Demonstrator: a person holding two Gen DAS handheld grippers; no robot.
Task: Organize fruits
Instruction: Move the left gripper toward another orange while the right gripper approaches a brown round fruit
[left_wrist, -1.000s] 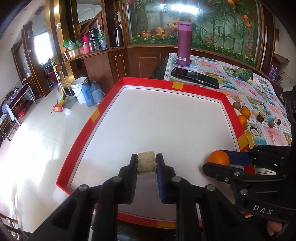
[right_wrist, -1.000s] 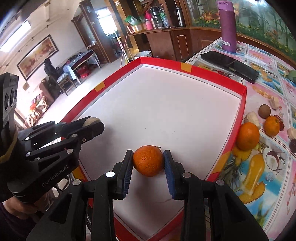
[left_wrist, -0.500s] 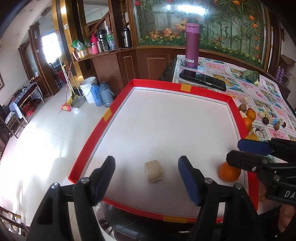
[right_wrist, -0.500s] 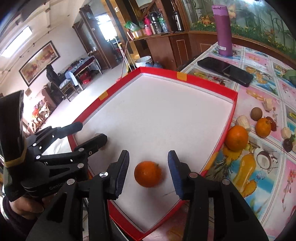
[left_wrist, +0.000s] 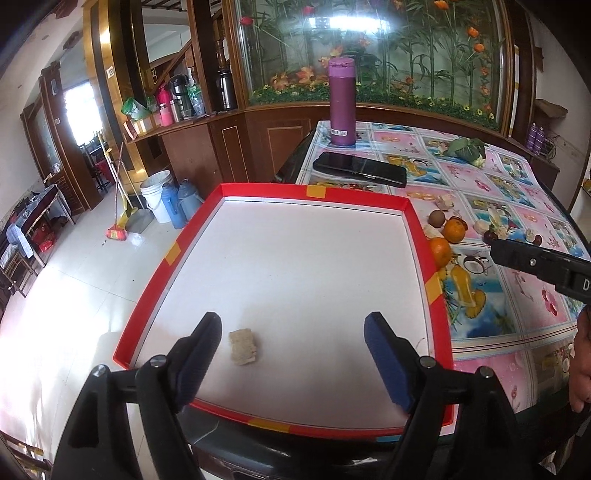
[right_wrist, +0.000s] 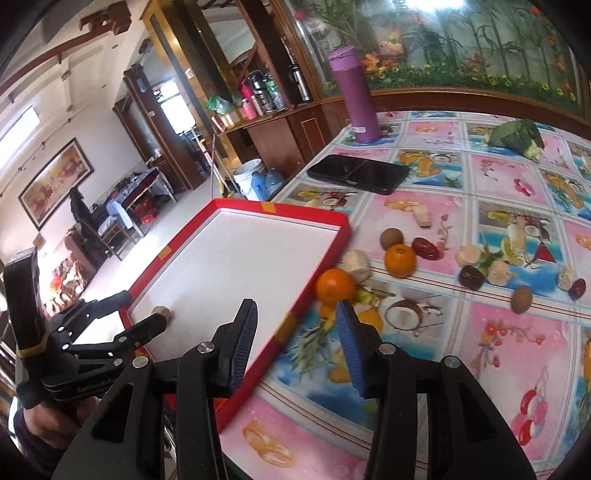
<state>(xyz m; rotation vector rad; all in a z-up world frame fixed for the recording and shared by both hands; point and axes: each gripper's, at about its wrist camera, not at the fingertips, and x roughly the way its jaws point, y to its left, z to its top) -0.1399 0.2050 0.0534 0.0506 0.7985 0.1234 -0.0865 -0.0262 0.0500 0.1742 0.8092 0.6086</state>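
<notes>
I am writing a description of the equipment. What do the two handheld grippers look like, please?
Both grippers are black plastic frames with silver screws and two long fingers lined with ribbed dark-blue pads. The left gripper carries faint white lettering and a yellow band on its body; the right gripper shows white letters on its side.

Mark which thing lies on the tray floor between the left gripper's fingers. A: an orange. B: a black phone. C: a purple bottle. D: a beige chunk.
D: the beige chunk lies loose on the white floor of the red tray, between the opening jaws of the left gripper, and neither pad presses on it.
</notes>
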